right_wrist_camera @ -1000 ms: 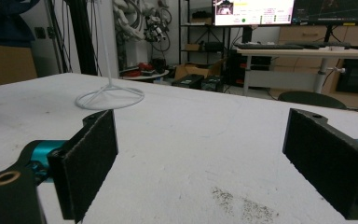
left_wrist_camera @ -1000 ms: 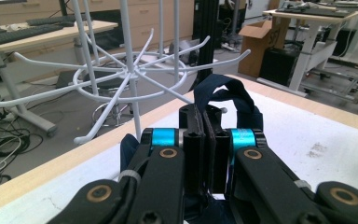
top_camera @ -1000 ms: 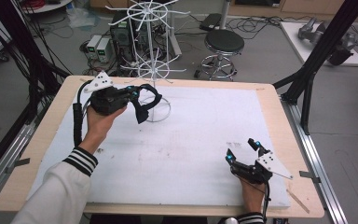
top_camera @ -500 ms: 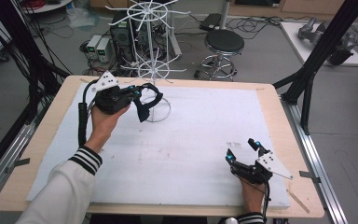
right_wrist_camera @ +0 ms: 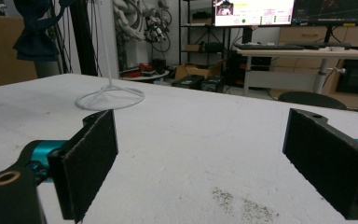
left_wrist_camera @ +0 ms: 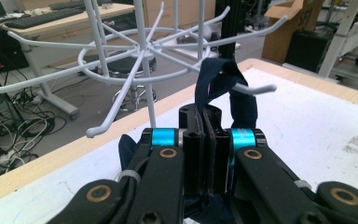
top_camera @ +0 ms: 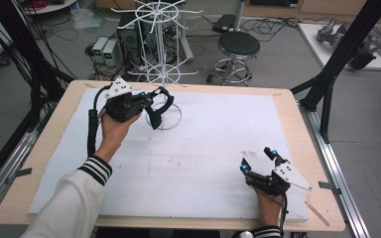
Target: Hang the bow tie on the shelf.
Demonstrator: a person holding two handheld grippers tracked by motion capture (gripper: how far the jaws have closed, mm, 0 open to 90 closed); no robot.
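**Dark strap held at the wire rack, right hand-held gripper idle**

At about 10 o'clock on the table (top_camera: 49,144), the left hand-held gripper (top_camera: 151,99) has its jaws pressed together on a dark blue fabric strap (left_wrist_camera: 223,88). In the left gripper view the strap loops up over the tip of one white hook (left_wrist_camera: 256,87) of the white wire rack (top_camera: 163,44). The rack's ring base (top_camera: 171,116) stands on the white table cover at about 11 o'clock, just beside the gripper. At about 5 o'clock, well apart from the rack, the right hand-held gripper (top_camera: 260,158) rests low on the cover, held by the person's right hand (top_camera: 268,201). Its jaws stand wide apart with nothing between them.
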